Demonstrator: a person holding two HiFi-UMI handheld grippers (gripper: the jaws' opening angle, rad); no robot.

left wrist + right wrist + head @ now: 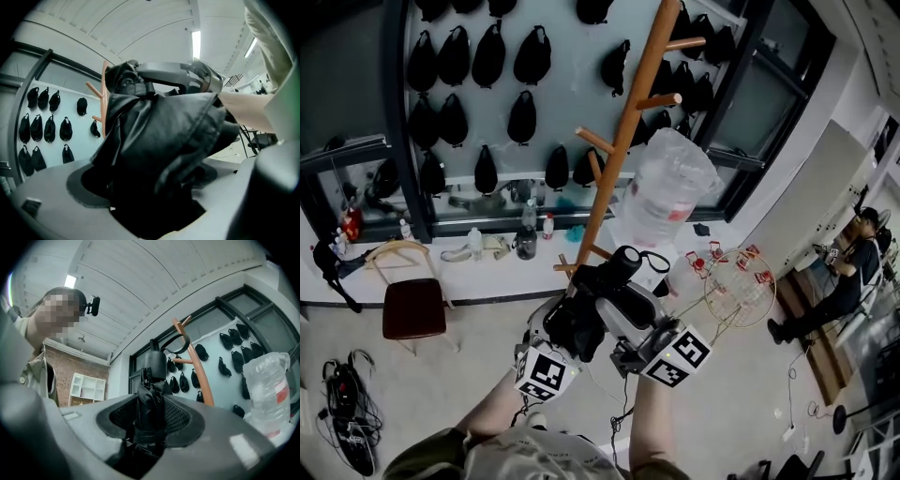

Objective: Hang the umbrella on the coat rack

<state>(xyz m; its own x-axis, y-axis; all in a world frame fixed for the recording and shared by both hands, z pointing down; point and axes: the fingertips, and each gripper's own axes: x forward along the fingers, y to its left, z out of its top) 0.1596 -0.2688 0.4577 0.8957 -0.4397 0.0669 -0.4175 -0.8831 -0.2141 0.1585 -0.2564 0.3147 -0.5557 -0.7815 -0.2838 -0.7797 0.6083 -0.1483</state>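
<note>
A folded black umbrella (pixel 584 325) is held up between both grippers, close to the slanting wooden coat rack (pixel 623 141). My right gripper (pixel 623 292) is shut on the umbrella (pixel 151 401) just below its black handle (pixel 154 364); the strap loop (pixel 182 344) sticks out toward the coat rack (pixel 199 369). My left gripper (pixel 572 330) has its jaws spread wide. The umbrella's loose fabric (pixel 159 140) bulges between them, and both dark pads (pixel 82 187) still show beside it. Past the fabric a peg of the rack (pixel 96 89) is visible.
A big clear plastic bottle (pixel 670 187) stands right of the rack. Black caps (pixel 487 56) hang on the wall behind. A chair (pixel 412 307) is at the left, with cables (pixel 347 403) on the floor. On the right is a round wire hanger with red clips (pixel 739 286), with a seated person (pixel 848 281) further right.
</note>
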